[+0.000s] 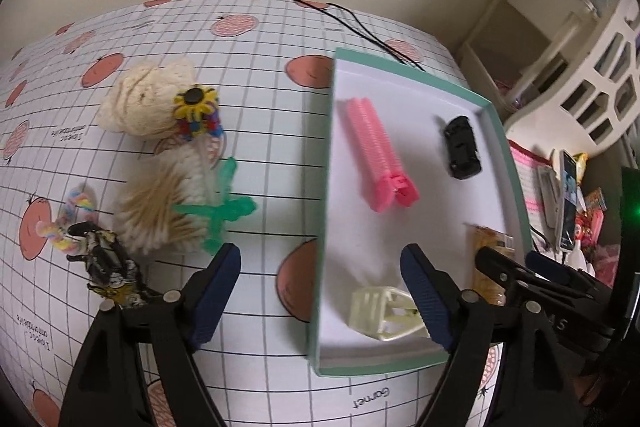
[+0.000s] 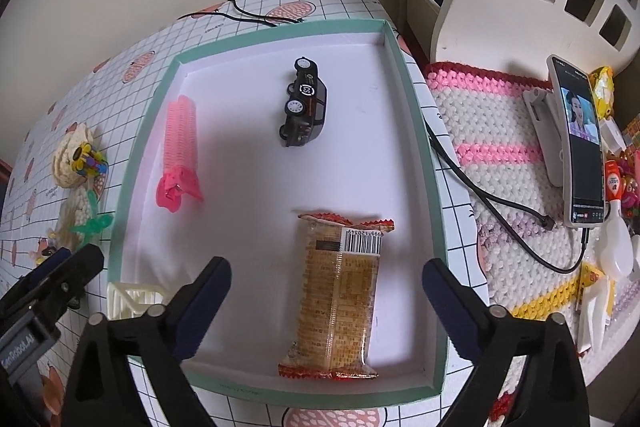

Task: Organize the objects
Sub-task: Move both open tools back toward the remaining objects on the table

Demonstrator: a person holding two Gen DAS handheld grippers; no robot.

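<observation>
A shallow white box with a green rim (image 1: 326, 187) (image 2: 416, 107) lies on the checked tablecloth. Inside are a pink hair roller clip (image 1: 380, 155) (image 2: 180, 151), a black toy car (image 1: 462, 147) (image 2: 306, 107), a snack packet (image 2: 340, 299) (image 1: 486, 267) and a cream claw clip (image 1: 388, 311) (image 2: 132, 301). My left gripper (image 1: 320, 255) is open astride the box's left wall, the claw clip beside its right finger. My right gripper (image 2: 326, 267) stands open above the snack packet, its pads apart from it.
Left of the box lie a cream knitted piece with a yellow flower (image 1: 160, 99), a bundle of cotton swabs (image 1: 156, 211), a green plastic figure (image 1: 220, 207), a rainbow rope (image 1: 68, 219) and a black-and-white figure (image 1: 104, 259). A phone on a stand (image 2: 580, 147) and cables sit to the right.
</observation>
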